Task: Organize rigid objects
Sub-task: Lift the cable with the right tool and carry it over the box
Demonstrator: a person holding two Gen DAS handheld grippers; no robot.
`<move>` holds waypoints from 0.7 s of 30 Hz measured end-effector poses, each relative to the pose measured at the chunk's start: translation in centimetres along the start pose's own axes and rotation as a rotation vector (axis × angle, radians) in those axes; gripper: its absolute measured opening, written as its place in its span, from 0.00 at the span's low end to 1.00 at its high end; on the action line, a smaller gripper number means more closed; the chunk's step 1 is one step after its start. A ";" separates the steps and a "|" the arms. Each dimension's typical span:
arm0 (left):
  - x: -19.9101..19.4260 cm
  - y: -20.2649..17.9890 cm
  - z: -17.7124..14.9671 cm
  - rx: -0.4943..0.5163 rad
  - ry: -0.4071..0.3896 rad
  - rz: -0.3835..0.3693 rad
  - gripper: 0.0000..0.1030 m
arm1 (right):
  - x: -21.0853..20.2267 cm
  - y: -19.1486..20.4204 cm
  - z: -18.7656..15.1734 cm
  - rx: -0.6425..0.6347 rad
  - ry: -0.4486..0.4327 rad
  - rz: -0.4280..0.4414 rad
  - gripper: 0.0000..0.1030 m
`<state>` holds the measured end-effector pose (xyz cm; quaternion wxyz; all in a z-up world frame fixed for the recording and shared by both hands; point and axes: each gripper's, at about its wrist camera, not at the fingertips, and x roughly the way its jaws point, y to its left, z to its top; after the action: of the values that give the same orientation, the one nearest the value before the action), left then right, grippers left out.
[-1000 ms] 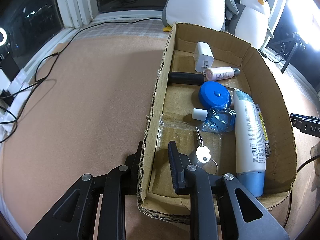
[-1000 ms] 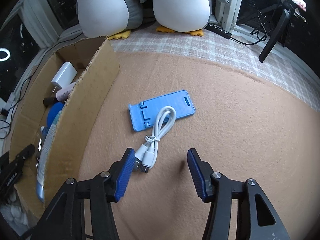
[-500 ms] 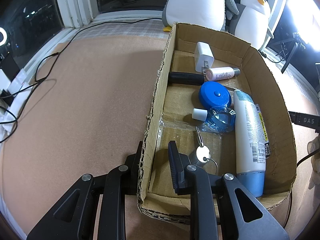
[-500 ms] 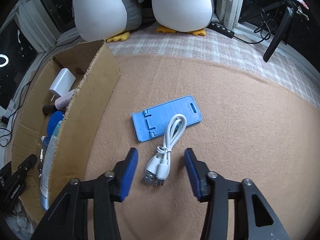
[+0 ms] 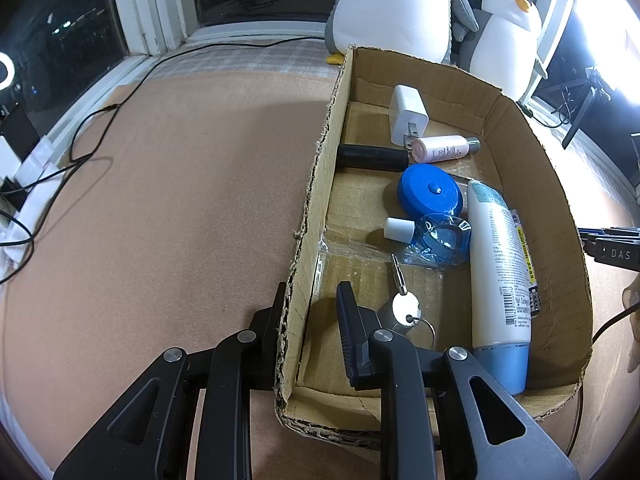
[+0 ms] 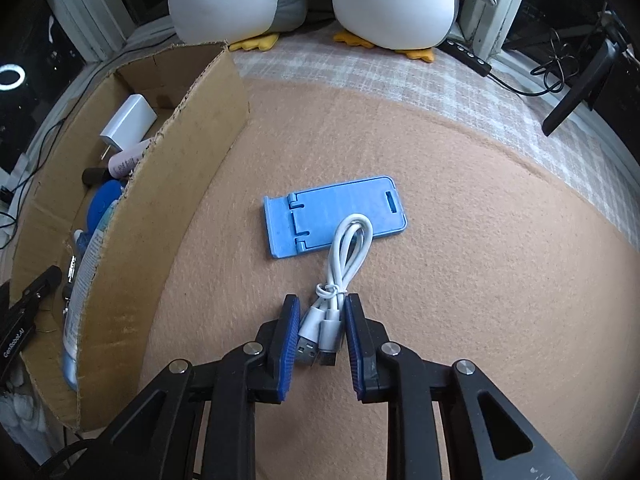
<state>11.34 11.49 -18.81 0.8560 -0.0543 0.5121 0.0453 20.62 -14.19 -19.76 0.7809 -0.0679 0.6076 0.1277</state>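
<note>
The right gripper (image 6: 322,334) had its blue-padded fingers (image 6: 290,336) closing in around the plug end of the white USB cable (image 6: 340,276); the two connectors lay between the pads, which stood just beside them, and whether they already pressed could not be told. The cable's looped end lay across the near edge of the blue phone stand (image 6: 334,214), which rested flat on the tan felt desk (image 6: 480,260), to the right of the cardboard box (image 6: 168,184).

The left gripper (image 5: 310,322) straddled the box's left wall (image 5: 316,184) near the front corner, one finger (image 5: 272,328) outside and the other inside. The outer finger lay against the cardboard; a narrow gap showed between the wall and the inner finger, so a firm pinch could not be confirmed by eye.

Inside the box, nearest the left fingers, lay a silver key on a ring (image 5: 404,300). Beyond it sat a small clear blue bottle with a white cap (image 5: 432,236), then a round blue case (image 5: 430,196), a black cylinder (image 5: 372,158) against the left wall, a small pink bottle (image 5: 442,148) and a white charger plug (image 5: 408,114) toward the far end. A tall white tube with a blue cap (image 5: 498,280) lay along the box's right side. Two plush penguins (image 5: 400,4) stood behind the box.
</note>
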 end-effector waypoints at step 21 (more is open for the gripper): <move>0.0 0.1 0.0 0.000 0.000 0.000 0.20 | -7.5 6.3 -0.5 -0.059 -0.235 0.129 0.19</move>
<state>11.28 11.62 -18.82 0.8561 -0.0543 0.5120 0.0452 16.65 -9.13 -12.34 0.8346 -0.0362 0.5110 0.2026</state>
